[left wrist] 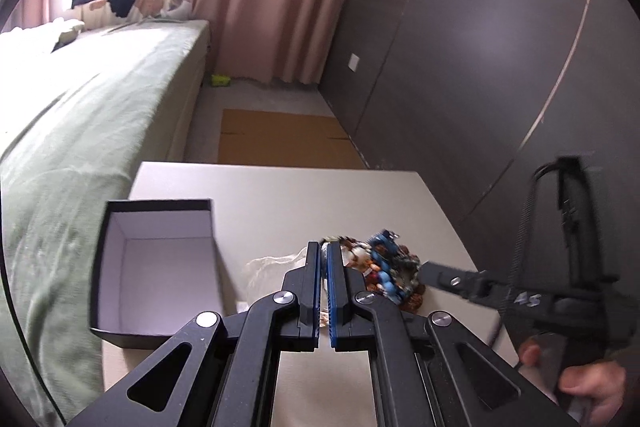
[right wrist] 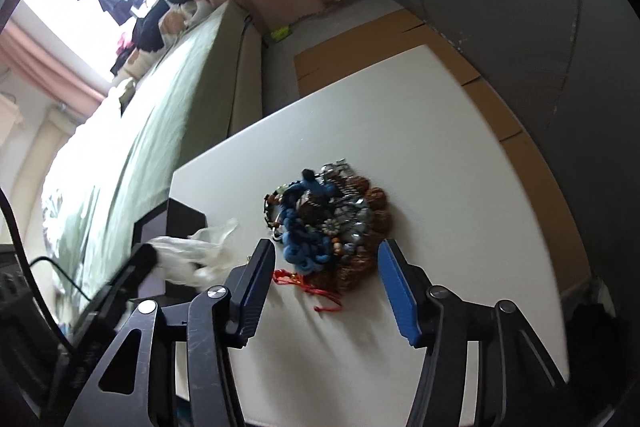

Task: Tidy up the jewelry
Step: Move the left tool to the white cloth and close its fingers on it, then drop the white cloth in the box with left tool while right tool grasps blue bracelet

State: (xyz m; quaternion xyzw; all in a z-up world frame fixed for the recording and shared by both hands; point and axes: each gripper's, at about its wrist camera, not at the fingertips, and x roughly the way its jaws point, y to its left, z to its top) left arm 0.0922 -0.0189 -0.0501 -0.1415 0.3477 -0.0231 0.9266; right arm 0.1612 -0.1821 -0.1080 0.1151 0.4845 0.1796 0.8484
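The jewelry pile (right wrist: 328,223), a tangled heap of blue cord, brown beads, silvery links and a trailing red thread, lies near the middle of the pale counter (right wrist: 460,155). To its left sits a crumpled white plastic bag (right wrist: 200,255), and beyond that an open black box (left wrist: 156,263) with a white lining, near the counter's edge by the bed (left wrist: 80,131).

The step in hand looks like the first grasp: nothing lies in the box as far as the left wrist view shows, and the pile seems whole. The right hand-held gripper (right wrist: 326,267) hovers with its jaws spread wide on either side of the heap's near edge, touching nothing that can be made out. The left hand-held gripper (left wrist: 323,259) has its jaws drawn nearly together, with only a thin slit between the blue pads; its tips sit just in front of the pile, and whether they pinch a strand cannot be told.

The next move probably calls for lowering the right jaws onto one piece and closing, then lifting slowly, since the strands appear interlocked and may drag their neighbours along.

The right wrist view gives the pile in full, including the red thread, but shows only the box's dark outer corner. The left wrist view shows the box's interior, yet its own fingers hide much of the heap; it also catches the right tool and the hand (left wrist: 592,387) holding it.
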